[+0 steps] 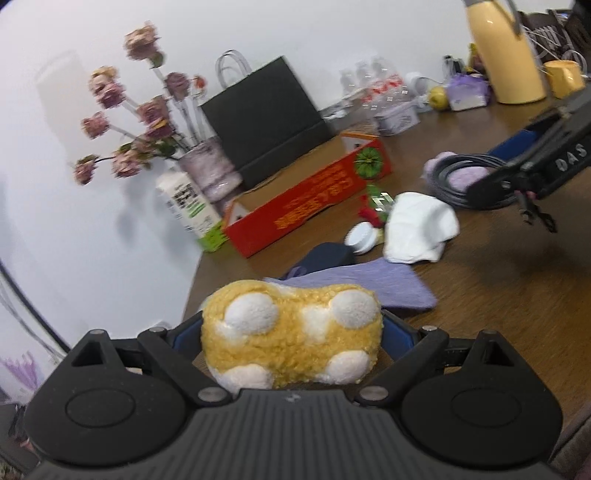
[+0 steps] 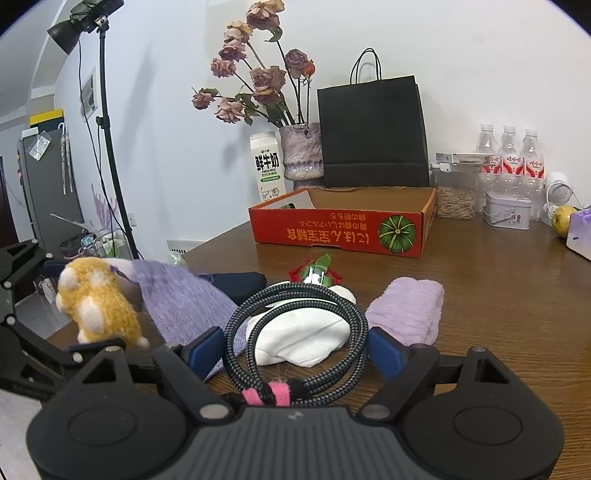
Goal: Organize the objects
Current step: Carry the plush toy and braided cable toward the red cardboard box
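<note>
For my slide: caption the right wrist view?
Right claw holding coiled braided grey cable before the open red cardboard box.

— What sort of place?
— A home: dried roses in a vase (image 2: 301, 151), milk carton (image 2: 266, 166), water bottles (image 2: 509, 155) on a wooden bench (image 2: 498, 280).
— Anything else?
— A fridge (image 2: 44, 184) and a studio lamp (image 2: 85, 16) beyond.

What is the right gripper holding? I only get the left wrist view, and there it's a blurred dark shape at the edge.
Observer: A coiled braided cable, sitting between the right gripper's blue pads.
Operator: Is the coil tied?
Observer: Yes, a pink strap binds it near the gripper body.
Operator: Anything inside the red box?
Observer: Most of its floor is hidden; what shows looks bare.
</note>
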Tool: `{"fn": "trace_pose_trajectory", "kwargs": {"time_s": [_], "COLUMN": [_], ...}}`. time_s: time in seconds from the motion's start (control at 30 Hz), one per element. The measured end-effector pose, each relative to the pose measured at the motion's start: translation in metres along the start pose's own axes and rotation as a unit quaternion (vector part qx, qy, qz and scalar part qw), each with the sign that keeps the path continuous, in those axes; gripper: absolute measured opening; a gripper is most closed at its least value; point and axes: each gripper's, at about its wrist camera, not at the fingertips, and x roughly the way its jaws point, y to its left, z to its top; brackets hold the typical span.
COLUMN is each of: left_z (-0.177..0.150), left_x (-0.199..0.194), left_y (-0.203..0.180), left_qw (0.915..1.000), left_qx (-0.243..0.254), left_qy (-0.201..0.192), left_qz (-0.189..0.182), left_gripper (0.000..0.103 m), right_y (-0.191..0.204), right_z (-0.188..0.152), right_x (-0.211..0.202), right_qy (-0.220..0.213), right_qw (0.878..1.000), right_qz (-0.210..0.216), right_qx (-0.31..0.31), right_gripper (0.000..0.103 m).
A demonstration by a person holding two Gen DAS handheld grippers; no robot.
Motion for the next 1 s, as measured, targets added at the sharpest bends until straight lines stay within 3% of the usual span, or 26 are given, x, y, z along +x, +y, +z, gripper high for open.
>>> {"fn": "trace_pose_trajectory", "kwargs": {"time_s": [0.17, 0.43, 0.8, 1.0], "left_z": [0.001, 0.009, 0.022, 0.028], "left_x": [-0.010, -0.018, -0.001, 0.016], "left_y": [0.015, 0.020, 0.031, 0.040], "left_qw": [0.9991, 0.9951, 0.9771, 0.9710], "left_qx": [-0.038, -0.089, -0.199, -0.225], "left_qy": [-0.013, -0.043, -0.071, -0.074], "left_qz": [0.011, -0.004, -0.026, -0.033], "left_gripper": [0.095, 0.095, 0.095, 0.095], "right_y": [0.003, 0.013, 0.026, 0.033], "right_z": [0.001, 0.007, 0.023, 0.033], "right_x": [-0.002, -0.006, -0.002, 0.005], "right_qy": [-0.003, -0.005, -0.009, -0.011], "right_qw": [1.000, 1.000, 0.999, 0.999], "right_qz": [-0.005, -0.017, -0.038, -0.045], "right_qx": [-0.001, -0.009, -0.015, -0.016], "right_gripper": [0.084, 0.084, 0.084, 0.084]}}
